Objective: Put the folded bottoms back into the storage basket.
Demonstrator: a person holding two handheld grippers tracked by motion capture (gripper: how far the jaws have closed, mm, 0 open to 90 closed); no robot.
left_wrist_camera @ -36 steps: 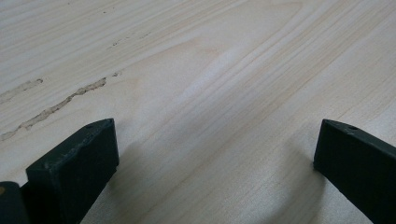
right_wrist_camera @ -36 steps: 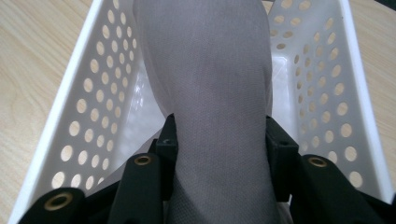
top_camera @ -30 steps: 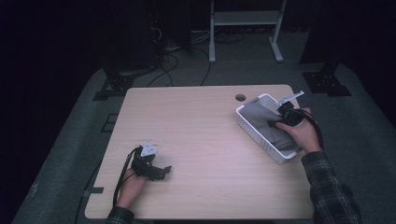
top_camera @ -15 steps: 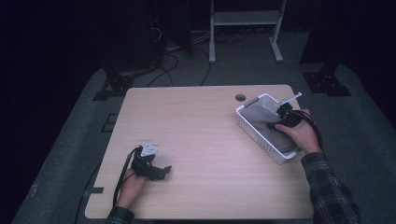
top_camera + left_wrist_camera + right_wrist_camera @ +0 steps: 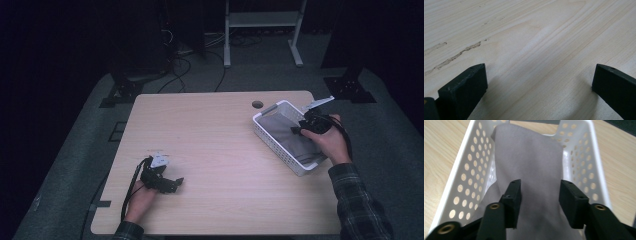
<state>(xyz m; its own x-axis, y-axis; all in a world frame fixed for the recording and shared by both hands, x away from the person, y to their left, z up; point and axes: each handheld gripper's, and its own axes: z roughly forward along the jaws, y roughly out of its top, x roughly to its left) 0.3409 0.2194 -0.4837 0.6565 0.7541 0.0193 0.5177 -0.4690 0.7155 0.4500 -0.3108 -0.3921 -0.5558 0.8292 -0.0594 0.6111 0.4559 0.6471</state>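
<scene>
We are at the reaching step: our right gripper [image 5: 539,195] hangs over the white perforated plastic basket [image 5: 269,137] at the right edge of the pale wooden table [image 5: 220,145], jaws spread above the grey folded cloth [image 5: 531,170] that lies inside it. The cloth seems untouched between the jaws, though from the high view we cannot be sure. Next we would lower the jaws into the fabric and pinch a fold before lifting it clear of the basket walls. Our left gripper [image 5: 539,82] rests on bare wood near the front left, jaws wide apart, holding nothing. We can read no brand, label or writing anywhere.
</scene>
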